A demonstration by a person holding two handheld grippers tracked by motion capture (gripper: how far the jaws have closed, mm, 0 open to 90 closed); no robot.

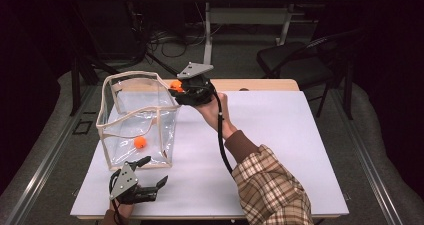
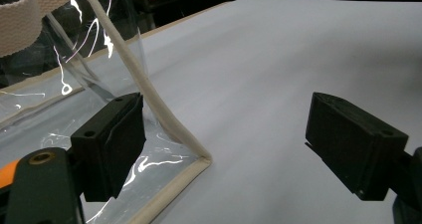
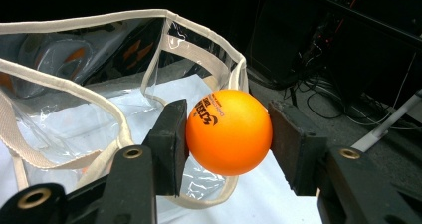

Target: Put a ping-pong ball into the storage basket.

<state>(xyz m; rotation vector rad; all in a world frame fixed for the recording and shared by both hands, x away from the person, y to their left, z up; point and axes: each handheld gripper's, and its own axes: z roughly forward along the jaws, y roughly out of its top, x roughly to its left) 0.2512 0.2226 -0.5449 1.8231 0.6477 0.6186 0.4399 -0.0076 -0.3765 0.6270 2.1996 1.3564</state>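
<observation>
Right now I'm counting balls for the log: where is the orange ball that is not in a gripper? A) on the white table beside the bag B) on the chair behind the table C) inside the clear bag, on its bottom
C: in the high view the loose orange ball lies inside the clear bag, on its bottom, while the right gripper holds another ball by the rim.

1. My white table top lies bare across its right half, a wooden edge strip showing along its far side.
2. Beyond it a dark folding chair stands on the grey floor.
3. Black cables tangle near a pale desk frame.
</observation>
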